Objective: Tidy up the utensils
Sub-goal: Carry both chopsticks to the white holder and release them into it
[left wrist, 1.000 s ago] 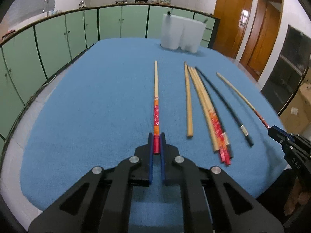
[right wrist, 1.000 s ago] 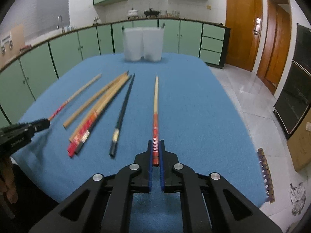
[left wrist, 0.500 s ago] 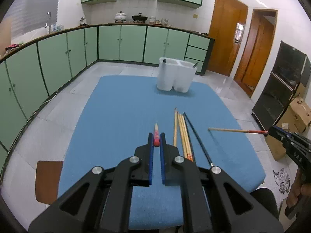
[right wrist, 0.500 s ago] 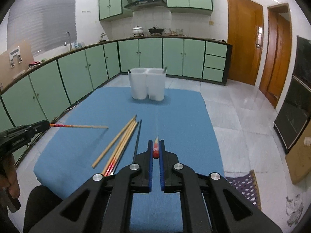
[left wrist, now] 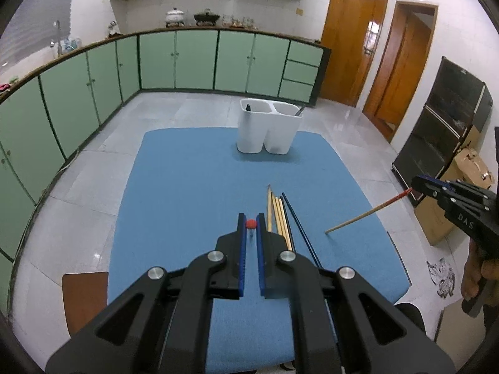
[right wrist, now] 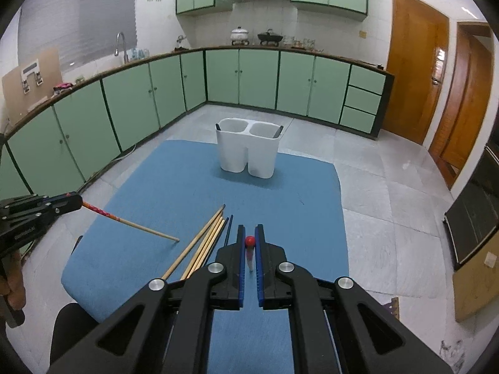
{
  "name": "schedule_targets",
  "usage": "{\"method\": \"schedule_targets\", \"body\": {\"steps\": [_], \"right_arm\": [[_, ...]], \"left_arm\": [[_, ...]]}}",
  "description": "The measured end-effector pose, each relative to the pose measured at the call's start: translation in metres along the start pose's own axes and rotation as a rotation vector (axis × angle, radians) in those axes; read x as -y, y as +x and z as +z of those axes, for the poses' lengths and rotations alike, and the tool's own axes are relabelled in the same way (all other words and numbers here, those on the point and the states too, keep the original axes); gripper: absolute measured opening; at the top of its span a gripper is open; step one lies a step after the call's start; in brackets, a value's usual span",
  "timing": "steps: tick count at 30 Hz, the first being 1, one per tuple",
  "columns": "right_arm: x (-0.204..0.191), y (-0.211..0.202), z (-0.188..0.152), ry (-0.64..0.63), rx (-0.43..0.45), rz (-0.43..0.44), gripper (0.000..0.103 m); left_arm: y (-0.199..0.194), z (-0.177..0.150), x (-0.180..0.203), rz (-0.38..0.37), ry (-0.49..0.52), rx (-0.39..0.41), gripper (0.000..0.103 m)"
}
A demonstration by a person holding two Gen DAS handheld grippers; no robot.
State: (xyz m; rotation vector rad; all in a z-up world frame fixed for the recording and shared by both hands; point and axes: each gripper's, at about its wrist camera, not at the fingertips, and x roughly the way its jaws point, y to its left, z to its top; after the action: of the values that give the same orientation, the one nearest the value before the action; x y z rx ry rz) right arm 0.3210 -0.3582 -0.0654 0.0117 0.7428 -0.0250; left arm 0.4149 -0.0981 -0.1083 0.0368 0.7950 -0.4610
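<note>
My left gripper (left wrist: 250,218) is shut on a red-ended chopstick (left wrist: 251,223), seen almost end-on and lifted off the blue table (left wrist: 187,187). My right gripper (right wrist: 249,230) is shut on a matching chopstick (right wrist: 249,241), also off the table. Each shows in the other view: the right gripper (left wrist: 418,184) with its chopstick (left wrist: 358,218) slanting down, the left gripper (right wrist: 78,202) with its chopstick (right wrist: 134,224). Several wooden chopsticks (left wrist: 277,215) (right wrist: 205,243) and a black one (left wrist: 299,224) lie on the table. A white two-compartment holder (left wrist: 269,131) (right wrist: 248,149) stands at the far edge.
A brown stool seat (left wrist: 84,296) sits left of the table. Green cabinets (right wrist: 156,93) line the far walls. A black shelf unit (left wrist: 443,131) and a cardboard box (left wrist: 467,168) stand at the right. A hand (left wrist: 477,277) holds the right gripper's grip.
Both grippers have risen well above the table, each taking its red-ended chopstick up off the cloth. The table and the holder now look smaller and farther away.
</note>
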Motion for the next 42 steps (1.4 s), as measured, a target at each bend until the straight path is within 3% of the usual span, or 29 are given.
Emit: {"method": "schedule_targets", "body": {"steps": [8, 16, 25, 34, 42], "right_arm": [[0.007, 0.006, 0.034, 0.005, -0.052, 0.017, 0.006], [0.015, -0.015, 0.064, 0.013, -0.056, 0.037, 0.006], [0.013, -0.041, 0.137, 0.003, -0.003, 0.019, 0.006], [0.023, -0.021, 0.220, 0.034, 0.040, -0.010, 0.006], [0.037, 0.047, 0.272, 0.080, 0.061, -0.033, 0.006]], "left_arm": [[-0.006, 0.035, 0.001, 0.009, 0.037, -0.014, 0.005], [-0.027, 0.070, 0.006, 0.021, 0.079, 0.005, 0.005], [-0.044, 0.136, 0.024, 0.026, 0.107, 0.082, 0.005], [-0.036, 0.223, 0.047, 0.026, 0.108, 0.187, 0.005], [0.026, 0.277, 0.062, 0.054, 0.115, 0.231, 0.005]]}}
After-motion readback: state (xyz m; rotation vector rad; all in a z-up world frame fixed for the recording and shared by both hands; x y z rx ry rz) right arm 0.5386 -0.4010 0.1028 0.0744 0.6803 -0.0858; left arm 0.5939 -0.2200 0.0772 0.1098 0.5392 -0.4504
